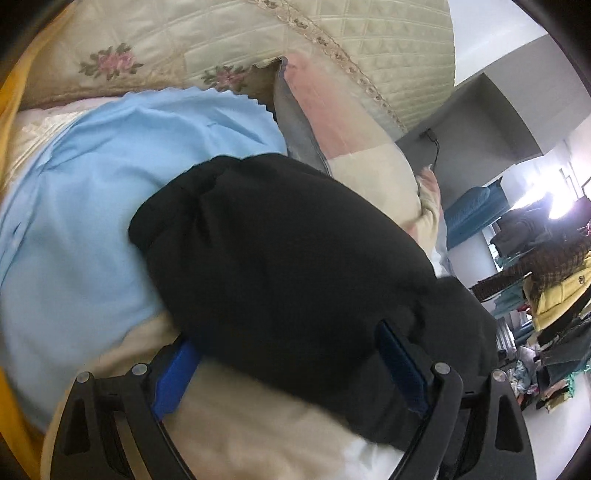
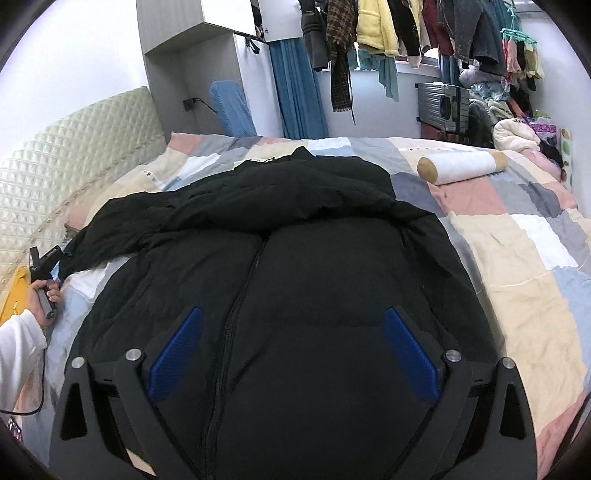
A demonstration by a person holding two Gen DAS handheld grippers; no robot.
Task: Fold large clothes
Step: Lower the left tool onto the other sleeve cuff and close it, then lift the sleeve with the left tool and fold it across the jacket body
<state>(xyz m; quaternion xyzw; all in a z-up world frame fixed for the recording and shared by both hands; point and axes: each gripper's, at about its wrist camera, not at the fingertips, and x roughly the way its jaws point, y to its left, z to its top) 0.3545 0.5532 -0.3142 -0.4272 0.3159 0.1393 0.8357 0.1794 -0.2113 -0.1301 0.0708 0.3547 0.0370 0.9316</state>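
A black puffer jacket (image 2: pixel 295 277) lies front up on a patchwork quilt (image 2: pixel 517 251), its zipper running down the middle. My right gripper (image 2: pixel 293 325) hovers open over the jacket's body, and neither blue pad presses the fabric. One sleeve stretches out to the left. In the left wrist view that sleeve's end (image 1: pixel 280 258) rests on a light blue cloth (image 1: pixel 92 206). My left gripper (image 1: pixel 291 354) is open around the sleeve's near part, its fingers (image 1: pixel 402 365) on either side without pinching. A hand (image 2: pixel 40 295) in a white sleeve holds this gripper at the bed's left edge.
A quilted headboard (image 2: pixel 74 147) and a floral pillow (image 1: pixel 184 48) bound the left side. A white bolster (image 2: pixel 458 166) lies on the far right of the bed. Hanging clothes (image 2: pixel 388 29), a suitcase (image 2: pixel 443 103) and piled laundry fill the back wall.
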